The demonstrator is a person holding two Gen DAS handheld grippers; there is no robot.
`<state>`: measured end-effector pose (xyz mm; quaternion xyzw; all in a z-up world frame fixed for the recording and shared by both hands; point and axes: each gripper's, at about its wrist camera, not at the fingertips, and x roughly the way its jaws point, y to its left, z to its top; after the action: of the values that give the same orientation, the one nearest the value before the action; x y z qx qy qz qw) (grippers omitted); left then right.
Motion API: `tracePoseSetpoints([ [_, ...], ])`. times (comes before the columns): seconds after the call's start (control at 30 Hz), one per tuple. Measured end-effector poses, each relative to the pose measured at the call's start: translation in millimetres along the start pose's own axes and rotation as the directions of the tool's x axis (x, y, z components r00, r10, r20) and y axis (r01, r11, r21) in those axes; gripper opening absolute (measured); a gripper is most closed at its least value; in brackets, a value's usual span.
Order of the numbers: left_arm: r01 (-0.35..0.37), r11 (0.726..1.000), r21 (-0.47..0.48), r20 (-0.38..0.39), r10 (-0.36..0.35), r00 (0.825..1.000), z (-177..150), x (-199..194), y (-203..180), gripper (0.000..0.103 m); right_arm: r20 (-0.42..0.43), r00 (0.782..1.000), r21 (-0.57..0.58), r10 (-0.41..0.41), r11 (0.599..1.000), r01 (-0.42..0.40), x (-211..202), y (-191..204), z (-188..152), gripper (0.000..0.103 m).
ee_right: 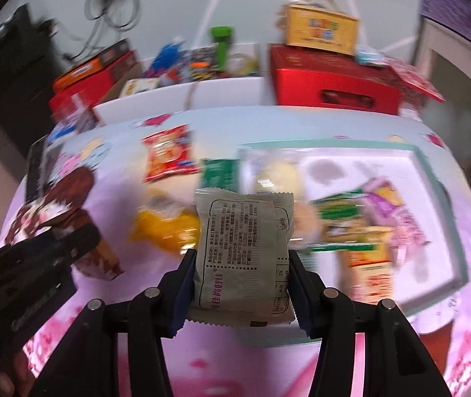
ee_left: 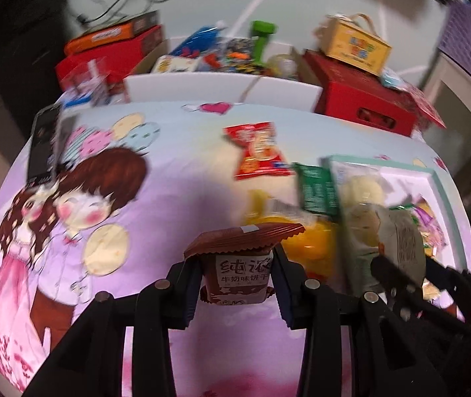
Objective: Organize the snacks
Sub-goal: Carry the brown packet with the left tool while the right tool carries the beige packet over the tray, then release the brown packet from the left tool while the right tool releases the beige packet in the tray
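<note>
**Brown and grey packets both in the air, tray about half filled**

Clamping a brown biscuit packet (ee_left: pixel 237 264) between the fingers of the left gripper (ee_left: pixel 235 284), lifted clear of the cartoon tablecloth (ee_left: pixel 70 198). Pinching a grey packet (ee_right: pixel 243 258) in the right gripper (ee_right: pixel 242 284), printed back facing the camera, hanging just left of the pale green tray (ee_right: pixel 440 178).

Already lying in the tray: a clear bag of pale round cakes (ee_right: pixel 278 175), a green-and-white packet (ee_right: pixel 341 211), an orange one (ee_right: pixel 371 264) and a purple-pink one (ee_right: pixel 391 205), with bare white floor showing toward the far corner. Looking like roughly half done, judging by that pile.

Waiting outside on the cloth: a red snack bag (ee_right: pixel 169 155) well apart from the tray, a yellow packet (ee_right: pixel 165 228) near the middle, and a dark green packet (ee_right: pixel 220 173) right against the tray's left wall. Leaving five to place, counting the two held. Blurring badly in both views, so hard telling whether more are hiding underneath.
</note>
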<state>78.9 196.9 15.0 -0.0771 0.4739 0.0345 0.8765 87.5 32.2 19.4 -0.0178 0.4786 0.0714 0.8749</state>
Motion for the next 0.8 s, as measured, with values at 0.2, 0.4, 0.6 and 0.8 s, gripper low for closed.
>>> tracePoseSetpoints([
  [0.2, 0.093, 0.987, 0.134, 0.002, -0.094, 0.996, 3, -1, -59, 0.041, 0.013, 0.997, 0.139, -0.072, 0.988, 0.07, -6, -62, 7, 0.055],
  [0.4, 0.145, 0.951, 0.271, -0.024, -0.144, 0.989, -2, 5, -119, 0.041, -0.005, 0.992, 0.262, -0.124, 0.957, 0.121, -5, -114, 6, 0.055],
  [0.6, 0.159, 0.92, 0.358, -0.06, -0.147, 0.987, -7, 19, -160, 0.041, -0.046, 0.985, 0.329, -0.166, 0.929, 0.172, 2, -147, 1, 0.055],
  [0.8, 0.167, 0.902, 0.399, -0.065, -0.154, 0.986, -8, 24, -180, 0.041, -0.092, 0.983, 0.363, -0.16, 0.914, 0.183, 13, -162, -4, 0.055],
])
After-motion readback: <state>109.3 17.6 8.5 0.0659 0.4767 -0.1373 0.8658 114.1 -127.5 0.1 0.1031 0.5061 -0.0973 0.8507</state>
